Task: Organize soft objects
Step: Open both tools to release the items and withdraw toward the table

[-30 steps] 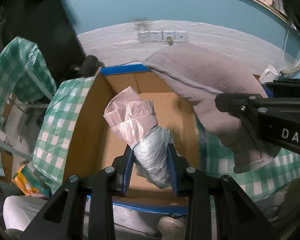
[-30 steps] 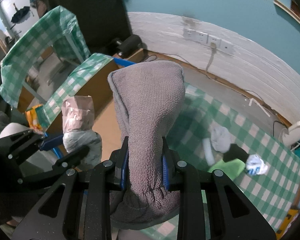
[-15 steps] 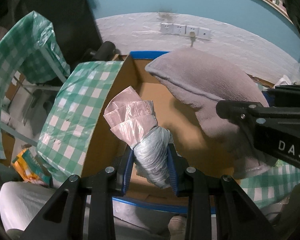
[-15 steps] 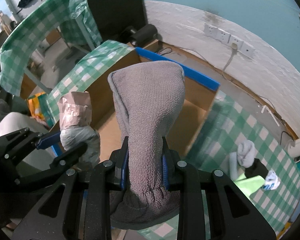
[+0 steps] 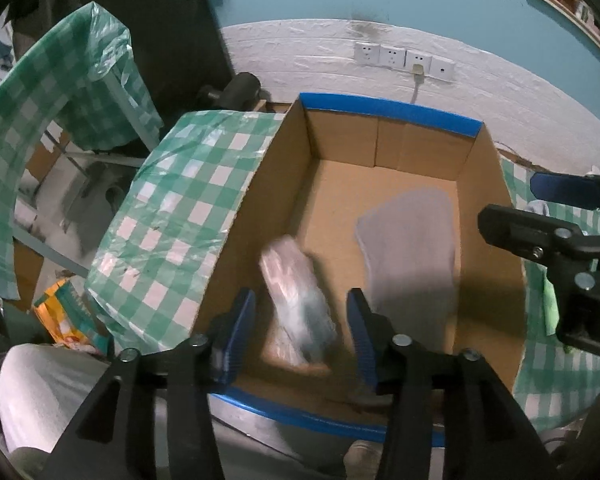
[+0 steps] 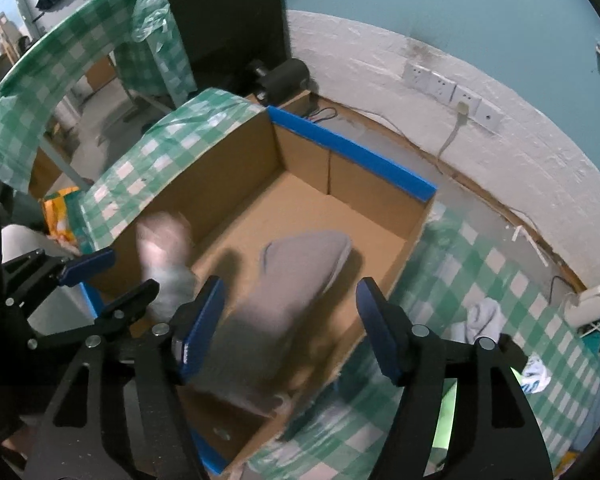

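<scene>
Both hand-held grippers, left (image 5: 300,330) and right (image 6: 290,326), have just spread, gripping nothing; plastic bundle (image 5: 296,300) and grey towel (image 6: 296,280) lie blurred inside the cardboard box (image 5: 384,110).

The grey towel (image 5: 410,256) is blurred and lies long inside the cardboard box (image 5: 432,152), near its right wall. The pink and silver plastic bundle (image 5: 296,304), also blurred, is tilted just left of the towel.
</scene>
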The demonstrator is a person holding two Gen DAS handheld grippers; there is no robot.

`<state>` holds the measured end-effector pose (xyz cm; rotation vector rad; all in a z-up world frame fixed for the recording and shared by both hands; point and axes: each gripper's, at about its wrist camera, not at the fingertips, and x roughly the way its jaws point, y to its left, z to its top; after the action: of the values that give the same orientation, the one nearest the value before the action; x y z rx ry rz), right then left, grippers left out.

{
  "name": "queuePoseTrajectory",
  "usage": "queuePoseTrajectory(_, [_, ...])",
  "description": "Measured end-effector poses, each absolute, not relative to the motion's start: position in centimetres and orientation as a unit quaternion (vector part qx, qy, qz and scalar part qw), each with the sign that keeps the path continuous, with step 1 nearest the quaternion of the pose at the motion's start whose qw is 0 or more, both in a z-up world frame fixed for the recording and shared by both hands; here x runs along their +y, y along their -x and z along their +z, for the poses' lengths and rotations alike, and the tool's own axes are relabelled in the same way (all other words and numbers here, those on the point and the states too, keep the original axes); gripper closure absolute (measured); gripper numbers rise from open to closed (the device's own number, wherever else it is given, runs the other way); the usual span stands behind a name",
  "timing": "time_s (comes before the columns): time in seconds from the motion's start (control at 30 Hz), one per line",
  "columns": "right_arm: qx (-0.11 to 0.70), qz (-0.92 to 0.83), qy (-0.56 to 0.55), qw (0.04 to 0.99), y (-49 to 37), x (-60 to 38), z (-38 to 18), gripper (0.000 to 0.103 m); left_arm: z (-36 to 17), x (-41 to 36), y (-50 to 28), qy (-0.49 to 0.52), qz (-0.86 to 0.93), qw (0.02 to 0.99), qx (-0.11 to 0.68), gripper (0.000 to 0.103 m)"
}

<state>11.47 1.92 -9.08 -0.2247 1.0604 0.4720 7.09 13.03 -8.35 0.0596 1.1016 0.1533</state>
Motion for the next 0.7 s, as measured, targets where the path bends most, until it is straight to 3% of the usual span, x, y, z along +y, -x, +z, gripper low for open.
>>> queuePoseTrajectory(0.1, [0.501, 0.214, 0.099, 0.833, -11.6, 1.0, -8.8, 0.031, -8.1, 12.9, -7.2, -0.02, 0.067, 0.852, 0.519, 0.03])
queuePoseTrajectory(0.17, [0.502, 0.207, 0.095, 0.834, -11.6, 0.4, -8.7, 0.03, -7.8, 12.5, -7.2, -0.021, 0.065, 0.856, 0.513, 0.027])
queuePoseTrajectory(0.7, [0.511, 0.146, 0.052, 0.846, -10.1, -7.8, -8.5, 0.029, -6.6, 7.2, -7.1, -0.057, 0.018, 0.868, 0.493, 0.023])
